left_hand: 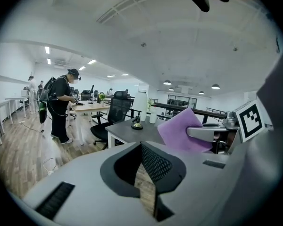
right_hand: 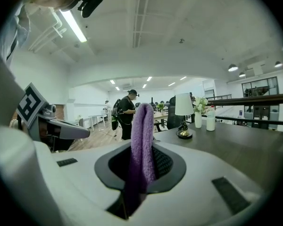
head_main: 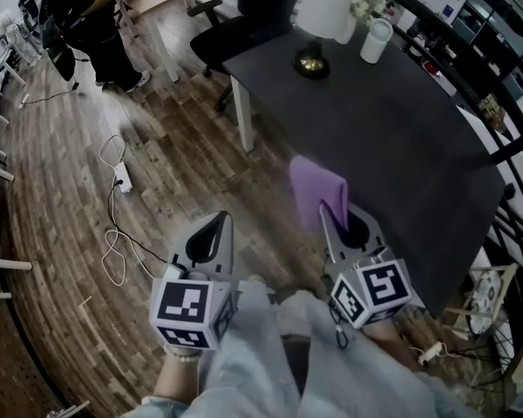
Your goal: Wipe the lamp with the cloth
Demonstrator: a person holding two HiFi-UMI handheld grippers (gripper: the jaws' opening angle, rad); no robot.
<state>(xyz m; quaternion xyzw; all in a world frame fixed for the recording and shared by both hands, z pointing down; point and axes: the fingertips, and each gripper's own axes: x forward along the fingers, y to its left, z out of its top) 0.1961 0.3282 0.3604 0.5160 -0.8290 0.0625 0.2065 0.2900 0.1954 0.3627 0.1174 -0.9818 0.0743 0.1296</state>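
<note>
Between the right gripper's jaws, its own view shows the cloth clamped.

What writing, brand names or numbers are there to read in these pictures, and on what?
None can be read.
The cubes on the left gripper and right gripper: black-and-white square patterns, no letters.
The cloth, lamp and white bottle: no legible print.

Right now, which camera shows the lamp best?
The right gripper view: the lamp stands in full side profile, shade, stem and base. The head view sees it from above, at the top edge. The left gripper view shows mainly its base.
</note>
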